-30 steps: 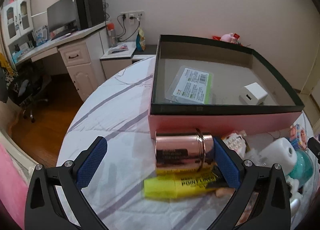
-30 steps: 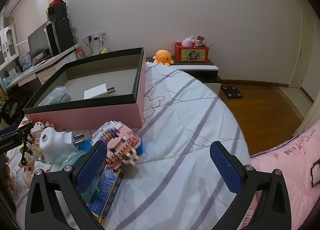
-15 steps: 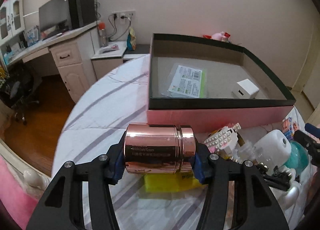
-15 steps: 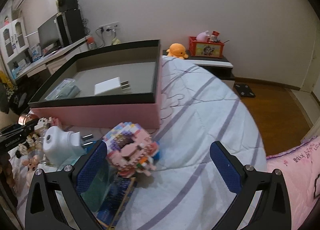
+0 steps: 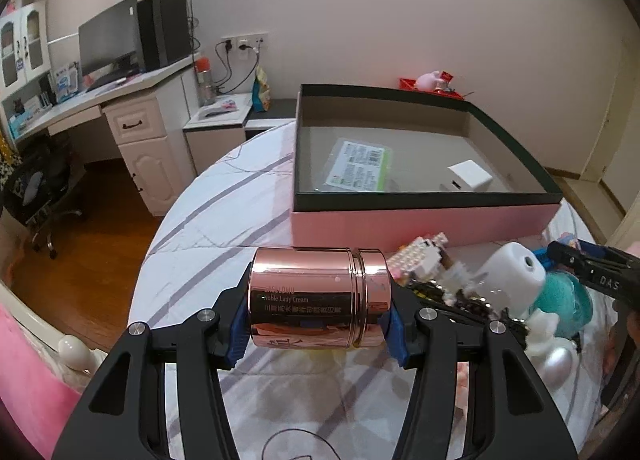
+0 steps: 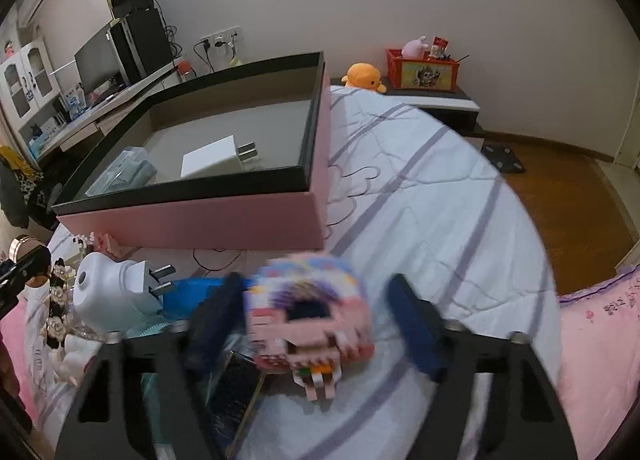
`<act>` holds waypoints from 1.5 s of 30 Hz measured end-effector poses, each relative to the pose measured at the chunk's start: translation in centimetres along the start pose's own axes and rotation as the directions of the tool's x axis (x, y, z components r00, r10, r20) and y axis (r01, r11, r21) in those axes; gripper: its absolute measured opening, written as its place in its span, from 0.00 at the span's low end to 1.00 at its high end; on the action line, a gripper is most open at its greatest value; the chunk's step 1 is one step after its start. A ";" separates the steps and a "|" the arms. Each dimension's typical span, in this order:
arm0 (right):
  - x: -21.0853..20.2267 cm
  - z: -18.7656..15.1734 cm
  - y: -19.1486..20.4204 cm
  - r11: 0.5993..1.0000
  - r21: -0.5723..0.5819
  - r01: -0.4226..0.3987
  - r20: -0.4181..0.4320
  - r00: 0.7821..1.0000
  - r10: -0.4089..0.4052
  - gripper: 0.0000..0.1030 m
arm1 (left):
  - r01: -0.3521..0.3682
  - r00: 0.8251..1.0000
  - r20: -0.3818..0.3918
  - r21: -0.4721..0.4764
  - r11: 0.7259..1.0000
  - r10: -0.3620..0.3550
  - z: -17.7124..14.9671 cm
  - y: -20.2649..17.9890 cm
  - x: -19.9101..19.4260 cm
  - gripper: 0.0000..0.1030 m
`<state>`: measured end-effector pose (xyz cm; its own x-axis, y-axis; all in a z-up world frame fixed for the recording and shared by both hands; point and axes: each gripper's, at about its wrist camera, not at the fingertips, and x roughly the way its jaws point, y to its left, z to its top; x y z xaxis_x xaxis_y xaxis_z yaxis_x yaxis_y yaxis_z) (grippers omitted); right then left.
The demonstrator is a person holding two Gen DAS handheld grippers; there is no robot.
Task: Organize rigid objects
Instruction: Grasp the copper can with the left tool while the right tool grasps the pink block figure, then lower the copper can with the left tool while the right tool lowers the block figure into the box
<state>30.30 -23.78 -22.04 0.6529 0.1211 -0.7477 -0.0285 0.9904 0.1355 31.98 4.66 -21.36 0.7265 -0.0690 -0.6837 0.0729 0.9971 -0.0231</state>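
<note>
My left gripper is shut on a rose-gold cream jar, which lies sideways between the blue pads, lifted off the striped quilt. Just beyond it stands the pink box with a black rim, holding a white charger and a labelled packet. In the right wrist view my right gripper is blurred and its jaws are closing around a pink brick-built toy. A gap still shows on each side of the toy. The box lies behind and to the left.
A white plug-in device, a teal object, small figurines and a dark booklet crowd the quilt between the grippers. A desk with a monitor stands far left, a nightstand with an orange plush behind the bed. Wooden floor drops away on both sides.
The left jaws closed on the jar and raised it off the yellow highlighter. The right gripper came down over the brick toy and its jaws narrowed from wide open.
</note>
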 end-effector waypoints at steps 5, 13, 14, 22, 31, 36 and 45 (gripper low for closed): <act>-0.2 -0.9 -1.1 0.998 0.040 -0.043 -0.017 0.999 0.044 0.56 | 0.011 1.000 0.005 0.012 1.000 -0.011 0.1 -0.6 -0.5 0.53; -0.9 -1.8 -1.1 1.000 0.017 -0.023 0.011 1.000 0.023 0.55 | 0.034 0.999 0.032 0.023 0.999 -0.034 0.1 -1.6 -2.1 0.53; -1.2 -1.9 -1.0 1.000 0.012 -0.002 0.028 1.000 0.002 0.55 | 0.036 0.999 0.039 0.023 0.999 -0.037 0.0 -1.8 -2.4 0.53; -6.8 -1.4 1.9 0.999 -0.044 0.028 0.187 0.982 -0.019 0.55 | 0.040 0.989 0.140 0.056 0.998 -0.047 0.0 -4.5 -6.1 0.53; -14.8 -1.1 7.9 0.990 -0.141 -0.003 0.395 0.917 0.059 0.55 | 0.019 0.958 0.286 0.061 0.998 -0.035 0.3 -6.4 -12.0 0.53; -17.2 -1.1 9.6 0.989 -0.148 0.015 0.449 0.892 0.054 0.56 | -0.010 0.930 0.367 0.032 0.999 -0.003 0.5 -6.4 -15.1 0.53; -19.2 -0.7 10.5 0.989 -0.149 0.019 0.494 0.867 0.058 0.56 | -0.028 0.890 0.455 0.025 0.999 0.014 1.2 -6.4 -18.5 0.53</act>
<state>16.92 -15.70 -6.70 0.9387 0.1293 -0.3196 -0.1288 0.9914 0.0228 18.94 -0.52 -7.68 0.9589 -0.0628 -0.2769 0.0695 0.9975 0.0143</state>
